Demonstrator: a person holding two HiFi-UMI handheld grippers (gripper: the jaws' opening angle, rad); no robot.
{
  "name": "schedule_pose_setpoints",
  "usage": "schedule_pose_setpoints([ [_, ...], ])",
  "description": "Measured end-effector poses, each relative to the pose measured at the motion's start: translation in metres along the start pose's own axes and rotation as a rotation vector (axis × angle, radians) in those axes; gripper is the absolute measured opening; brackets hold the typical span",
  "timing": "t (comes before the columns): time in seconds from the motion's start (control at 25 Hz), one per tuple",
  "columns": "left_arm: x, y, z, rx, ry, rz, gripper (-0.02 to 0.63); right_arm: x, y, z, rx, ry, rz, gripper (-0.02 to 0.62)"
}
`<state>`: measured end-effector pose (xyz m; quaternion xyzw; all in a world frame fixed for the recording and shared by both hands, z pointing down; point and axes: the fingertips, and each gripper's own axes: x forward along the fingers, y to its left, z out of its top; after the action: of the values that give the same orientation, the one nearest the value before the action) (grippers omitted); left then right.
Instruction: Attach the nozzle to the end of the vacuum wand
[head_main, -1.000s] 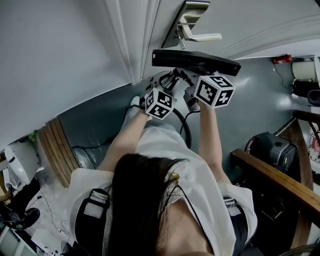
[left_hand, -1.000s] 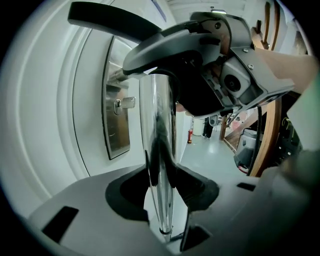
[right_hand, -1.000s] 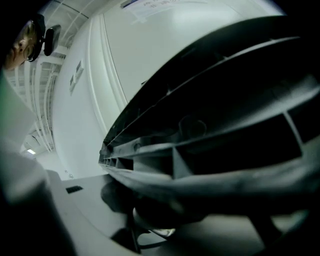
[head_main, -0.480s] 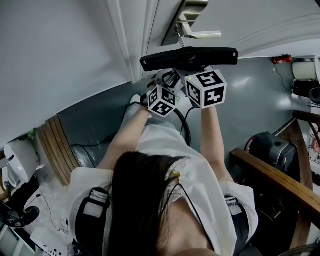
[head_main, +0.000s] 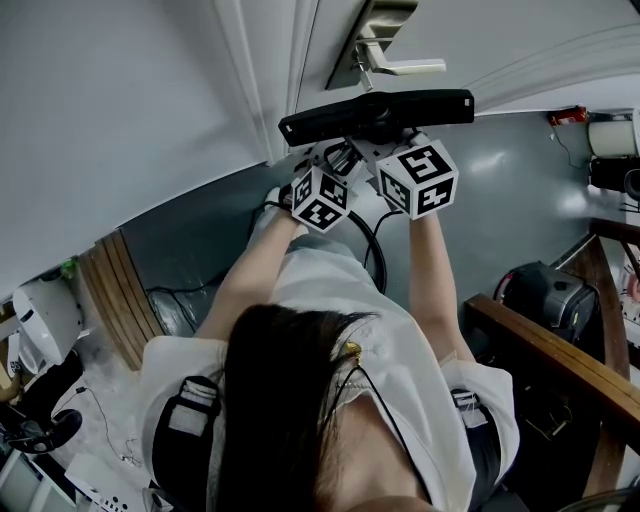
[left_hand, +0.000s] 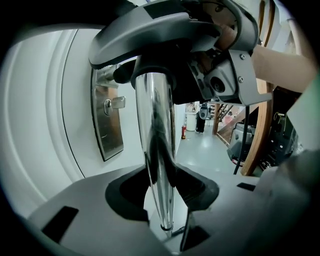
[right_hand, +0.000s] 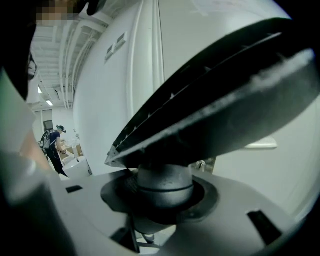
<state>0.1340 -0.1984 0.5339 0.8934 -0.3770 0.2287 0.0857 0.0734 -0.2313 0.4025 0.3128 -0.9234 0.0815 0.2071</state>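
change: nozzle (head_main: 380, 112) is seen rolled from tilted to near level, at 12 o'clock above both tools | left tool (left_hand: 162, 202) is clenched on wand (left_hand: 154, 125) | right tool (right_hand: 162, 200) is clenched on nozzle neck | neck is judged lined up, seating unconfirmed

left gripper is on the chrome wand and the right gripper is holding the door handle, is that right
Not quite. The right gripper is shut on the neck of the black nozzle, not the door handle; the right gripper view shows it. The left gripper is indeed on the chrome wand.
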Motion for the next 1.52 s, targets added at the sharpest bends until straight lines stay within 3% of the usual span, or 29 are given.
schedule_pose_setpoints([
  [0.16,-0.003,-0.003,0.0,0.028,0.019,-0.048,0.153,-0.003,0.007,0.004,-0.051,-0.063,0.06,0.195],
  [0.4,-0.002,-0.005,-0.001,0.062,0.038,-0.086,0.153,-0.003,0.015,0.004,-0.173,-0.086,0.043,0.196],
  [0.6,-0.003,-0.007,-0.001,0.067,0.037,-0.143,0.153,0.0,0.019,0.003,-0.123,-0.184,0.135,0.192],
  [0.68,-0.003,-0.01,0.0,0.073,0.04,-0.15,0.153,0.0,0.02,-0.001,-0.108,-0.208,0.115,0.187],
  [0.8,-0.003,-0.014,0.0,0.075,0.031,-0.159,0.153,-0.005,0.019,-0.003,-0.021,-0.262,0.094,0.125],
  [1.04,-0.001,-0.019,0.005,0.072,0.015,-0.174,0.153,-0.005,0.019,-0.005,-0.05,-0.214,0.105,0.117],
  [1.28,0.004,-0.024,0.007,0.104,0.029,-0.199,0.153,-0.011,0.014,-0.005,-0.051,-0.241,0.097,0.109],
  [1.44,0.005,-0.022,0.008,0.093,0.036,-0.179,0.153,-0.011,0.016,-0.006,-0.096,-0.231,0.096,0.13],
  [1.48,0.004,-0.02,0.008,0.088,0.039,-0.171,0.153,-0.011,0.018,-0.009,-0.094,-0.219,0.112,0.18],
  [1.52,0.004,-0.017,0.007,0.083,0.043,-0.162,0.153,-0.012,0.019,-0.013,-0.083,-0.208,0.13,0.272],
])
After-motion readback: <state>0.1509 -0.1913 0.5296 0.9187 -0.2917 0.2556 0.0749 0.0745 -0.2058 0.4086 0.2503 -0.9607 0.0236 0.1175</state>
